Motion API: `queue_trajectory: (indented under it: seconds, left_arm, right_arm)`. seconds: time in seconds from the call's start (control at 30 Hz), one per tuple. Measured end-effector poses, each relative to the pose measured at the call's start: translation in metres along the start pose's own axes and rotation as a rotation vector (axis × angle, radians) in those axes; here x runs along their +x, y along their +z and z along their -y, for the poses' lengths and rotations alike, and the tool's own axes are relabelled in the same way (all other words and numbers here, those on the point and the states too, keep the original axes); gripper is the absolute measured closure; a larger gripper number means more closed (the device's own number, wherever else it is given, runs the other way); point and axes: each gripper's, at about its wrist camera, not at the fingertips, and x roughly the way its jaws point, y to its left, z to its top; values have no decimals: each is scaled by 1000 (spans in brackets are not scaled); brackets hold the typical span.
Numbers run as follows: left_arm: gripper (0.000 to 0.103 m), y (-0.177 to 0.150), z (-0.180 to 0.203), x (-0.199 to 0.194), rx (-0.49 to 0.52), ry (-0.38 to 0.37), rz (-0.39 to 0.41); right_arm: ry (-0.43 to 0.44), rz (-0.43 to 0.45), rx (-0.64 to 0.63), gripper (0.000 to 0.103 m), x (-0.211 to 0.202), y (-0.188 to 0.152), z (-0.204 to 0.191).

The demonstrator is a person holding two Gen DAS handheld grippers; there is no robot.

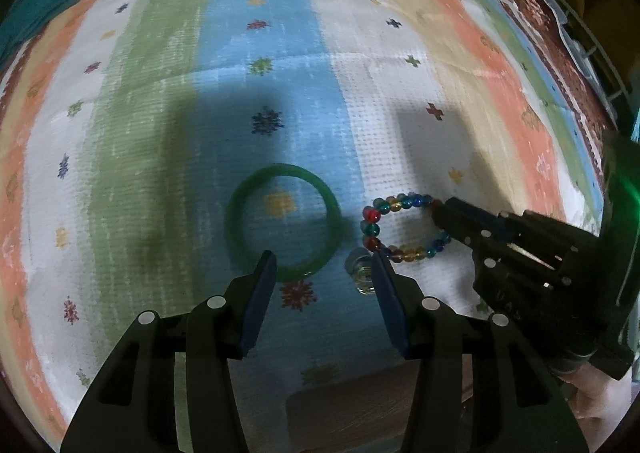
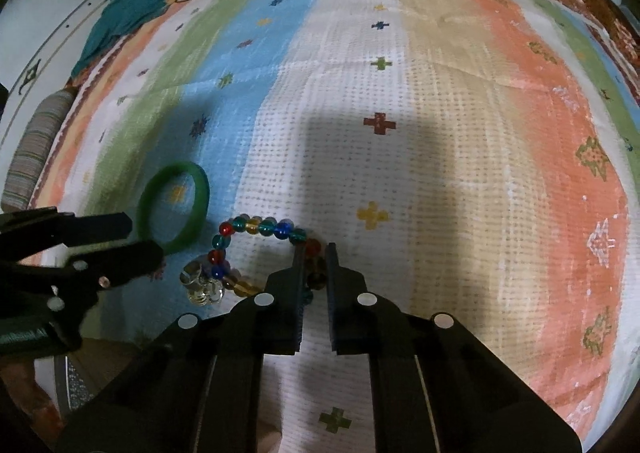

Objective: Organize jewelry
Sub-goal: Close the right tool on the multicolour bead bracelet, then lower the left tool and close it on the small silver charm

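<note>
**Right hand-held gripper clamped on bead bracelet, left one open over bangle**

Right hand-held gripper [image 2: 313,251]: jaws closed tight onto the beaded bracelet [image 2: 256,227], pinching the strand at its right side. A few beads show in the narrow gap between the pads. The rest of the bracelet lies flat on the striped cloth [image 2: 440,133], looping out to the left of the fingers. Beads are mixed red, blue, teal and yellow.

Left hand-held gripper [image 1: 323,259]: jaws roughly half open, nothing between the pads. It hangs above the cloth, pointing steeply down. Left fingertip sits over the near rim of the green bangle [image 1: 283,221]; right fingertip is over a small clear, shiny piece [image 1: 360,273], can't tell what kind of jewelry.

Layout: bangle lies flat on the blue stripe, just left of the bracelet, apart from it. The clear piece sits just beside the bracelet's near-left end; can't tell if they touch.

A teal cloth [image 2: 136,1] lies at the far left edge.
</note>
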Motion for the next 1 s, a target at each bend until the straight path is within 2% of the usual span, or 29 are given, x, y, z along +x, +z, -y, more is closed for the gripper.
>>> queue_trajectory:
  seconds: [0.3, 0.57, 0.87, 0.93, 1.0]
  left_arm:
    - [61, 0, 15, 7, 37, -28, -23]
    - [66, -1, 31, 19, 74, -44, -68]
    - [83, 2, 30, 32, 62, -41, -96]
    - [89, 2, 28, 30, 62, -42, -86]
    - [91, 2, 28, 27, 58, -39, -79]
  right_arm:
    - [-26, 50, 36, 93, -17, 7, 17]
    - [-39, 46, 33, 93, -17, 5, 19]
    - [-33, 40, 36, 93, -16, 5, 20]
    - [-33, 39, 36, 93, -15, 5, 21]
    - [-33, 38, 38, 93, -15, 5, 21]
